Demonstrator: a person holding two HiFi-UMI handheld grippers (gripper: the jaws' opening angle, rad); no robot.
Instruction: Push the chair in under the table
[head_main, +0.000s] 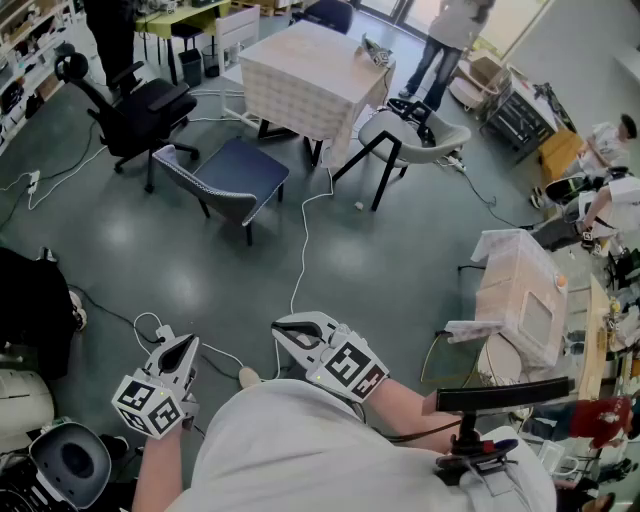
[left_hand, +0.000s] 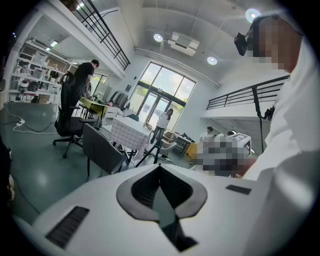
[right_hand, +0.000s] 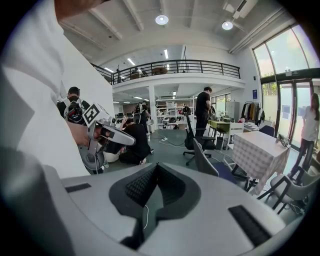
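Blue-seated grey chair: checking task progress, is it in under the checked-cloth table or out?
Out. The blue-seated grey chair stands clear of the checked-cloth table, whole seat over bare floor.

Small object on the table (dark, near its corner) is too small to identify.

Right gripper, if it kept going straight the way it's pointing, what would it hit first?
Probably the floor. The right gripper tilts down, and its line seems to land on floor short of the chair, which sits right of it. Depth is unclear.
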